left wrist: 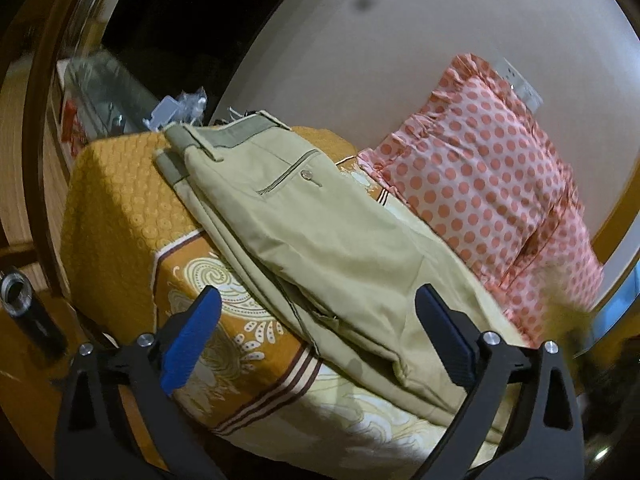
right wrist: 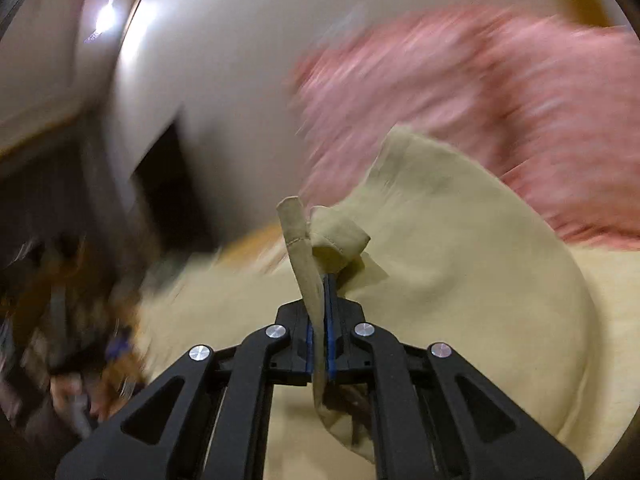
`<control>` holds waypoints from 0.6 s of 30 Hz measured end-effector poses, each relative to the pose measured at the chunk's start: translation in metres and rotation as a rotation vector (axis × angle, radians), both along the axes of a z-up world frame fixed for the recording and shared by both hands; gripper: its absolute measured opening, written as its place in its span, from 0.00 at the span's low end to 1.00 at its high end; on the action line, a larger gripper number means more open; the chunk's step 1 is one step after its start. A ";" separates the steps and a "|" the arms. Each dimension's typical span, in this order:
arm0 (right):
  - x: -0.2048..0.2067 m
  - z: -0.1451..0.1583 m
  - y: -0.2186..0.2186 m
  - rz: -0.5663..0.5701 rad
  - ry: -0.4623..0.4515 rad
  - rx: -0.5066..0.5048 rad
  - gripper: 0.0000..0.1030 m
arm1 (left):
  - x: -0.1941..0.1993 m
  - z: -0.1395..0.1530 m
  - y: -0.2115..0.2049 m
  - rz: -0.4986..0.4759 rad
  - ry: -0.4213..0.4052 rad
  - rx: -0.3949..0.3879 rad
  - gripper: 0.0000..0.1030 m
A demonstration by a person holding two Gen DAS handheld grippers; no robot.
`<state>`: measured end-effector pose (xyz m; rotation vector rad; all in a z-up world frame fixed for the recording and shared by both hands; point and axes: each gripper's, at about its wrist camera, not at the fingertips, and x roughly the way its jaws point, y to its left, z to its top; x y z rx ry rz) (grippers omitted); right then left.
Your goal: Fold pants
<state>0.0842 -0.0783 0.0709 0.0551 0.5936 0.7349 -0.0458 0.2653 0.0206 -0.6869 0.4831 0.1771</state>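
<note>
Khaki pants point(left wrist: 320, 240) lie lengthwise on an orange patterned bedspread point(left wrist: 120, 200), waistband at the far end, back pocket with a button facing up. My left gripper point(left wrist: 316, 328) is open, its blue pads either side of the pants' near part, a little above the cloth. In the right wrist view my right gripper point(right wrist: 320, 308) is shut on a bunched hem of the pants point(right wrist: 440, 260) and holds it lifted; the view is motion-blurred.
A pink polka-dot pillow point(left wrist: 492, 184) leans against the wall right of the pants and shows blurred in the right view point(right wrist: 500, 100). Clutter and a glass case point(left wrist: 108, 96) stand beyond the bed's far left corner. A dark cylinder point(left wrist: 24, 304) lies at left.
</note>
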 end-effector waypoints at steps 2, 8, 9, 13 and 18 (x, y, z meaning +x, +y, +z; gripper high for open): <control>0.000 -0.029 0.040 0.062 0.114 -0.141 0.31 | 0.001 -0.001 0.006 0.009 -0.005 -0.036 0.96; -0.034 -0.008 0.010 0.075 0.054 0.044 0.87 | 0.014 0.002 0.028 0.063 0.021 -0.054 0.97; -0.036 -0.001 0.001 0.064 0.040 0.073 0.87 | 0.019 0.001 0.031 0.068 0.035 -0.059 0.97; -0.041 0.014 -0.029 -0.005 0.018 0.138 0.88 | 0.035 -0.001 0.043 0.088 0.064 -0.059 0.97; -0.035 0.015 -0.057 -0.051 0.026 0.193 0.88 | 0.060 0.001 0.061 0.109 0.114 -0.050 0.90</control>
